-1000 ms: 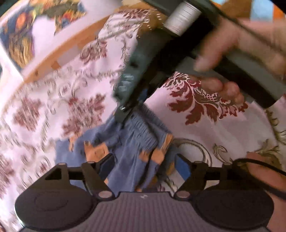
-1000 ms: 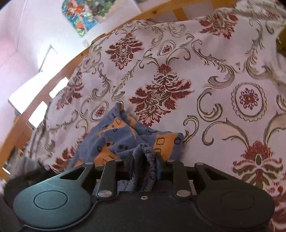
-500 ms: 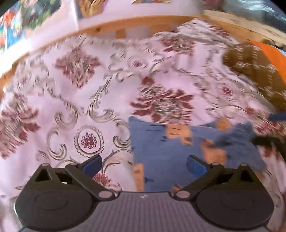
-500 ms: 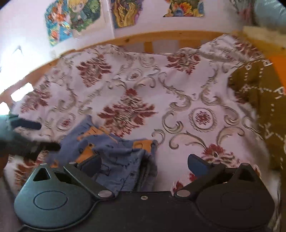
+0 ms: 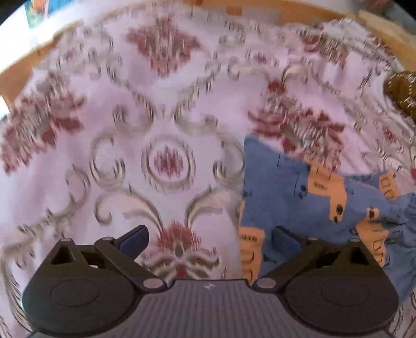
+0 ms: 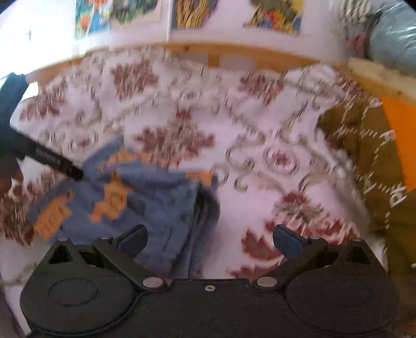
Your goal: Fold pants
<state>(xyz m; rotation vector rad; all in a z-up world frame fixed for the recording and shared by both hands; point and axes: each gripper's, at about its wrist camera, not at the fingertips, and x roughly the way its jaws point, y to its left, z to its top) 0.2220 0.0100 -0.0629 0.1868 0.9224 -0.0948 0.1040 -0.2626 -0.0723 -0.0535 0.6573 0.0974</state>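
Observation:
Blue pants (image 5: 306, 208) with orange prints lie bunched on the patterned bedspread (image 5: 161, 117), at the right of the left wrist view. My left gripper (image 5: 209, 238) is open above the bedspread; its right fingertip hangs over the pants' left edge and nothing is between the jaws. In the right wrist view the pants (image 6: 150, 205) lie left of centre, with a thick folded edge on their right side. My right gripper (image 6: 209, 238) is open just above that edge and grips nothing. A black finger (image 6: 54, 161) of the left gripper reaches in over the pants' far left corner.
A wooden bed rail (image 6: 202, 53) runs along the far side, with posters (image 6: 197, 13) on the wall behind. An olive garment with white lettering (image 6: 364, 161) and something orange (image 6: 400, 135) lie on the right of the bed. Both views are motion-blurred.
The right gripper let go of the bunched waistband, opened wide and drew back. The left gripper opened fully and swung left, so the pants now sit at the right of its view.

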